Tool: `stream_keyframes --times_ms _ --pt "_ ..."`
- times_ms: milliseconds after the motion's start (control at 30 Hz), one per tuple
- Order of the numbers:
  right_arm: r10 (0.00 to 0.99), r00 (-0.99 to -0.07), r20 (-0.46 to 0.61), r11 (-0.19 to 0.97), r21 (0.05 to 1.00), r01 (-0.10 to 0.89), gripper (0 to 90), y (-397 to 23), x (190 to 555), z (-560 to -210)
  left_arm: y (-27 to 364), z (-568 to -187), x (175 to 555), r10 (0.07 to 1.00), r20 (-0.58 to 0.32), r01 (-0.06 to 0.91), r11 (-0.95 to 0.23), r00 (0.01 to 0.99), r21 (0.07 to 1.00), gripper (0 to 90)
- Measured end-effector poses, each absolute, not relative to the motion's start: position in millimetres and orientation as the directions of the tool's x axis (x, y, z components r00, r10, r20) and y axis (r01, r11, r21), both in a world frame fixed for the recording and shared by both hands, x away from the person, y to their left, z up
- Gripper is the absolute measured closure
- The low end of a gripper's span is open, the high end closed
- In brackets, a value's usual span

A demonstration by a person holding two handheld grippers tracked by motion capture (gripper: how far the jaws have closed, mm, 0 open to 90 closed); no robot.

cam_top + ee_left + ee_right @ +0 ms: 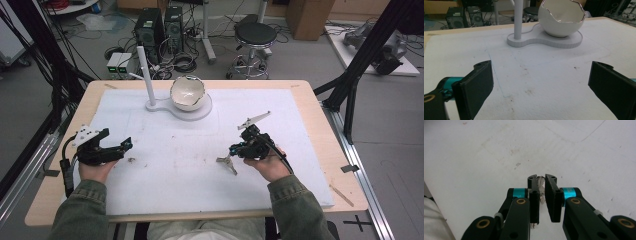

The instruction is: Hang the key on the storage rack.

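— Well, why clamped so narrowly in the right hand-held gripper (542, 185)?
— Pinching a thin metal piece (228, 163) edge-on, just above the white mat (200, 165) on the tabletop (320, 150); long axis running along the jaws, tip slanting down toward the mat.
— And the left hand-held gripper (541, 82)?
— Spread wide, empty, facing the eggshell bowl (562, 18) on its stand (544, 41).

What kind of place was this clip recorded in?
Probably a lab or workshop set up for data recording. Desktop computer towers stand on the floor among loose cables, a rolling stool sits behind the table, and black frame struts stand around it.
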State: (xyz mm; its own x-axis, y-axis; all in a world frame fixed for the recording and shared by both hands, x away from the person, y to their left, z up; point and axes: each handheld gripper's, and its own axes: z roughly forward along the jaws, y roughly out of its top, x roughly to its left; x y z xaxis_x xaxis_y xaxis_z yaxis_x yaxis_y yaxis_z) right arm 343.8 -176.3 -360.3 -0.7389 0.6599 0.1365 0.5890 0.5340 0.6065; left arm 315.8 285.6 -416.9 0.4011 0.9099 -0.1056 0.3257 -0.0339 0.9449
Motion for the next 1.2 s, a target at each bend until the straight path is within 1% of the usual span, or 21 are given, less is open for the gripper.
stream_keyframes --times_ms 33,267,500,867,1200 --pt "0.652 -0.746 0.134 0.531 0.622 0.576 82.3 -176.1 344.4 -356.5 285.7 -416.9 315.8 0.91 -0.106 0.325 -0.034 0.401 0.945 6.4" --pt "0.648 -0.751 0.126 0.519 0.649 0.557 82.3 -172.9 345.7 -345.2 285.9 -416.9 315.9 0.91 -0.106 0.324 -0.032 0.401 0.946 6.4" --pt "0.628 -0.771 0.107 0.516 0.684 0.515 82.3 -159.7 349.3 -320.7 286.3 -416.8 315.8 0.909 -0.107 0.324 -0.032 0.403 0.945 6.4" --pt "0.604 -0.791 0.095 0.518 0.708 0.48 82.3 -139.7 355.7 -298.6 286.5 -417.0 316.2 0.909 -0.112 0.323 -0.026 0.401 0.946 6.4" --pt "0.595 -0.797 0.102 0.519 0.709 0.478 82.2 -129.9 364.5 -285.6 286.8 -417.1 316.5 0.908 -0.113 0.324 -0.027 0.404 0.946 6.4"
